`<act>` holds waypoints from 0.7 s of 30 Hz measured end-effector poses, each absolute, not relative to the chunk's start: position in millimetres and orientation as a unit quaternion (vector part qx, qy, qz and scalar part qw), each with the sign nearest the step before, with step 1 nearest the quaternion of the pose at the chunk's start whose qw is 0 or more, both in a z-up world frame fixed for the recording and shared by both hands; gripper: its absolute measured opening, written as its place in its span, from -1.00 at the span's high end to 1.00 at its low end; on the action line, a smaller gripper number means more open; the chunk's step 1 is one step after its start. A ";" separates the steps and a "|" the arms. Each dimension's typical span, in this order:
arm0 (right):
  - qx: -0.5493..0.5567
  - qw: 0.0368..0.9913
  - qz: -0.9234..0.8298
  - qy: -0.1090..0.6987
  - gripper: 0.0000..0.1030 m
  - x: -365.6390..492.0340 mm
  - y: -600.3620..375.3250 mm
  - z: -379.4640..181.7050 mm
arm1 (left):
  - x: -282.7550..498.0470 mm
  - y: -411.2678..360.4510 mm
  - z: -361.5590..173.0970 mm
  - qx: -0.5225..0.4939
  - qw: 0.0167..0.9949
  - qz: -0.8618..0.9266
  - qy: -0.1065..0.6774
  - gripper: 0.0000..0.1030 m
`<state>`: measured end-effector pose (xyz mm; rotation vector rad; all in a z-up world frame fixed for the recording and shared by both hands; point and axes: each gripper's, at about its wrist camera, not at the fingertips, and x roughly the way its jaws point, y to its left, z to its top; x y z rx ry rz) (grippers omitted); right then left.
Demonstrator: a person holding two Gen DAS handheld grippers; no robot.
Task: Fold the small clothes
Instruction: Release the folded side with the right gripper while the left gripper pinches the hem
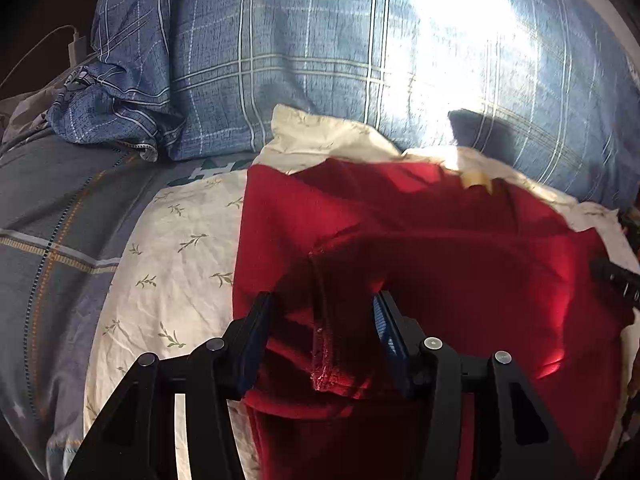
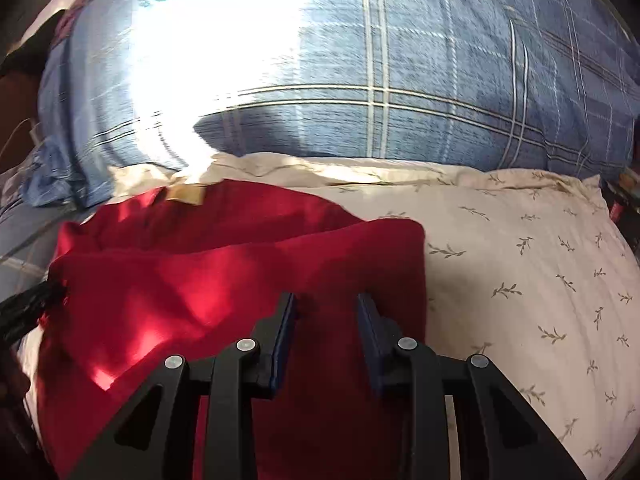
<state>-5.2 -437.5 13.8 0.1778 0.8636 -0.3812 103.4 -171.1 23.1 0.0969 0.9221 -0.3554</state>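
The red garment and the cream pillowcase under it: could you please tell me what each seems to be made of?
The red garment looks like a soft, matte knit, possibly fleece or cotton jersey: it drapes in rounded folds and shows a stitched seam. The cream pillowcase looks like thin woven cotton, matte, printed with small leaf sprigs and finely creased. Neither fibre can be confirmed by sight.

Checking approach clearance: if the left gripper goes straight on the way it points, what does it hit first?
Most likely the red garment: the left gripper stands open right over its seamed fold, with nothing else between. How close it sits is hard to judge.
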 end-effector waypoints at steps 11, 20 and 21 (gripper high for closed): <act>0.112 0.893 -0.167 0.402 0.34 -25.4 -440.0 24.1 | 106.6 -178.0 16.5 0.056 0.884 -0.159 0.437 -0.07; 0.083 0.888 -0.159 0.424 0.32 -65.3 -416.1 18.2 | 105.6 -176.0 16.8 0.053 0.885 -0.157 0.436 -0.08; 0.081 0.886 -0.161 0.428 0.33 -66.4 -416.0 13.1 | 105.2 -176.3 16.7 0.054 0.885 -0.156 0.436 -0.08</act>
